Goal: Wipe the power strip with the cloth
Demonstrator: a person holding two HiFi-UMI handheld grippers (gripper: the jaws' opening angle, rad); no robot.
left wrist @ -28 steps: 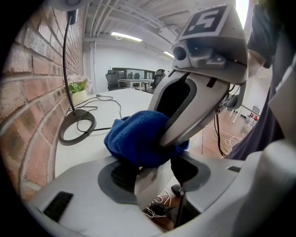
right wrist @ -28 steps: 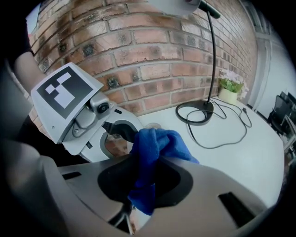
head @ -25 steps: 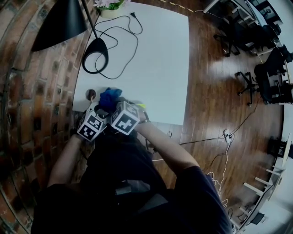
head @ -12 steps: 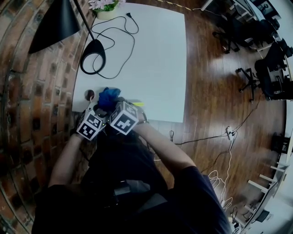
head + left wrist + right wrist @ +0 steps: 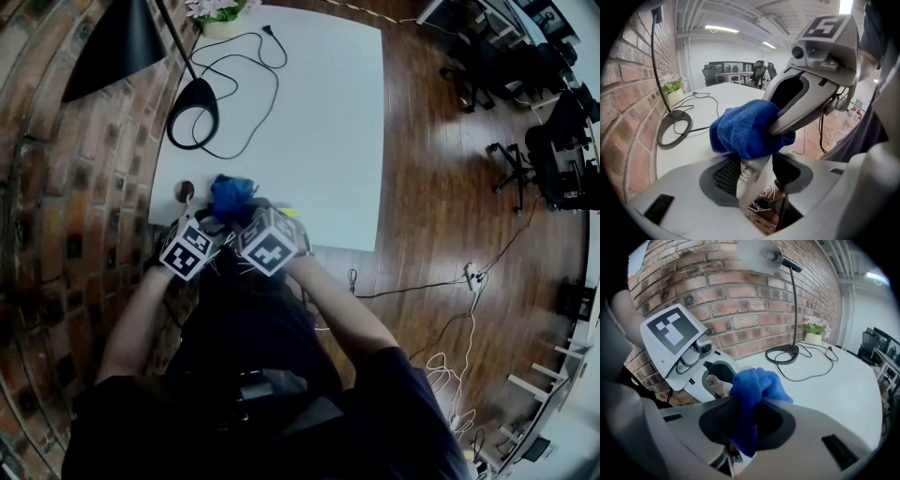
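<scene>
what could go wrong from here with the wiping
The left gripper holds the power strip aloft; a hard push from the wipe might twist it loose and drop it. The cloth is bunched in the right gripper and may pull free as it drags.

Blue cloth [image 5: 232, 192], white power strip [image 5: 751, 180], white table [image 5: 319, 122], red-brown brick wall [image 5: 56, 216], black lamp [image 5: 108, 47], glossy brown plank floor [image 5: 450, 187], cubes [image 5: 192, 253] [image 5: 272, 242] with black-and-white square markers, pink flowers [image 5: 214, 7], pale pot [image 5: 225, 26], dark clothing [image 5: 253, 356]

Nothing readable for you here, no text, labels or numbers; the marker cubes [image 5: 272, 241] just show black-and-white squares.
</scene>
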